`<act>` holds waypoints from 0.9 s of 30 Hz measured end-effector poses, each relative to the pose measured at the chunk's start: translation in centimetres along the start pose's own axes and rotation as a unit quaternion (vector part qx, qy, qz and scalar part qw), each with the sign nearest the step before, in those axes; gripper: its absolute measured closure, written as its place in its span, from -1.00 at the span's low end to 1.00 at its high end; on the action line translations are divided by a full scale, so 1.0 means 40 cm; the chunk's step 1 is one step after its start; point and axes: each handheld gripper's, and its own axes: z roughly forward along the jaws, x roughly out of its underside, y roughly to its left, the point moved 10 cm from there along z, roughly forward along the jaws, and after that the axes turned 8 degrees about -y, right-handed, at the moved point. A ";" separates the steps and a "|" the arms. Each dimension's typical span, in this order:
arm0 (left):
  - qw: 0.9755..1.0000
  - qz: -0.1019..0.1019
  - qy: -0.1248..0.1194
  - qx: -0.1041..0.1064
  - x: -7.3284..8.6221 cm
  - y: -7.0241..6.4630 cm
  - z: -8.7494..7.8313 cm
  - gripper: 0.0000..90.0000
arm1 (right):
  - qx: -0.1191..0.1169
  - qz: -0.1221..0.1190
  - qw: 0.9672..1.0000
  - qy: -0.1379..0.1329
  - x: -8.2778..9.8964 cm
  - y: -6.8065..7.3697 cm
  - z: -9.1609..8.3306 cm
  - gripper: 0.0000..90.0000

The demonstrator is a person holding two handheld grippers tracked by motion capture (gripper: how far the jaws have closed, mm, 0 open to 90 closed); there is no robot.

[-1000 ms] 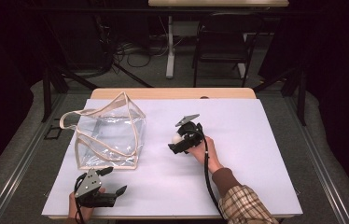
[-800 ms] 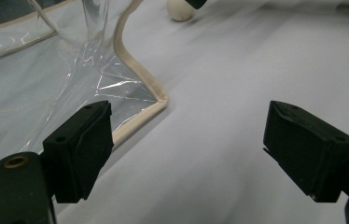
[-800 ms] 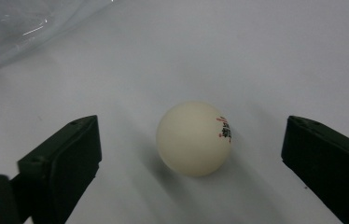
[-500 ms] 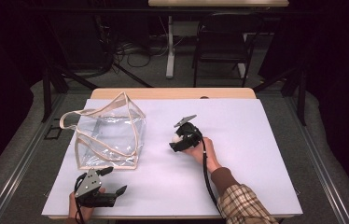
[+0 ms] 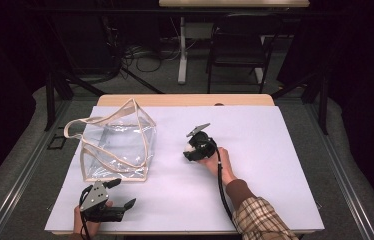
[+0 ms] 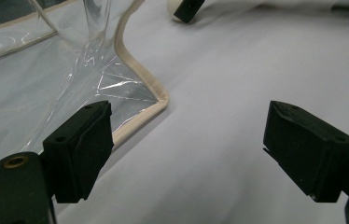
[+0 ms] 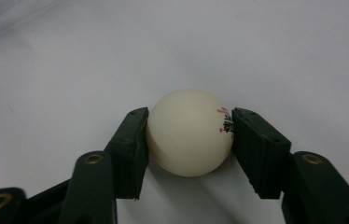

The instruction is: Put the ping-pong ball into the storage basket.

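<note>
A cream table-tennis ball (image 7: 189, 133) with red and black print rests on the white table cover. My right gripper (image 7: 190, 114) has just been closing on it, and both pads now press its sides. In the high view that right gripper (image 5: 191, 151) lies near the table's middle, pointing left, with the ball (image 5: 190, 147) at its tips. My left gripper (image 5: 123, 192) rests at the front left edge with its jaws wide apart. In the left gripper view nothing sits between the left gripper (image 6: 189, 121) pads, and the ball (image 6: 171, 6) shows far off.
A clear plastic tote bag (image 5: 115, 145) with beige trim and handles lies on the left half of the table. Its near corner (image 6: 161, 100) sits just ahead of my left jaws. Chairs and table legs stand beyond the far edge.
The right gripper's jaws have closed onto the ball. Both hands have stayed roughly where they were.
</note>
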 end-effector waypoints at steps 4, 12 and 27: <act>1.000 0.001 0.000 0.000 0.000 0.000 0.000 -0.64 | 0.003 -0.003 1.000 0.001 -0.001 0.000 -0.001 0.12; 1.000 0.001 0.001 0.000 0.000 0.000 0.000 -0.64 | 0.002 -0.011 1.000 -0.004 -0.011 0.006 -0.016 0.12; 1.000 0.001 0.000 0.003 -0.001 -0.002 -0.001 -0.64 | 0.010 -0.030 0.999 -0.008 -0.030 0.004 -0.065 0.13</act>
